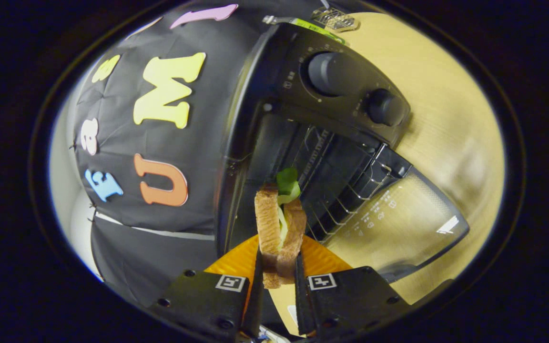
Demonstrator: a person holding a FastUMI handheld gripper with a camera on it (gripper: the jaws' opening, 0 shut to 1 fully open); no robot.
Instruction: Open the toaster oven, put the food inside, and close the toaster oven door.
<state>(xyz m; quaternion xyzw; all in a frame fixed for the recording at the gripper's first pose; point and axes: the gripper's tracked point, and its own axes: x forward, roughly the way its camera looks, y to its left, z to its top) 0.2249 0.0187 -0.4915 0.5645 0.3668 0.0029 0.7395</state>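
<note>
My gripper [278, 271] is shut on a sandwich [279, 224] of two bread slices with green lettuce sticking out at its far end. Both fingers press on the bread from either side. The sandwich is held in the air, tilted with the view, just in front of the black toaster oven [303, 124]. The oven's glass door [398, 228] hangs fully open and flat, and the wire rack [346, 190] inside shows beyond the sandwich. Two round knobs [331, 74] sit on the oven's control panel.
An orange plate [231, 259] lies on the light wooden table [455, 124] right under the sandwich, behind my fingers. Some small packets [331, 19] lie on the table beyond the oven. The booth's black cloth wall stands close on the other side.
</note>
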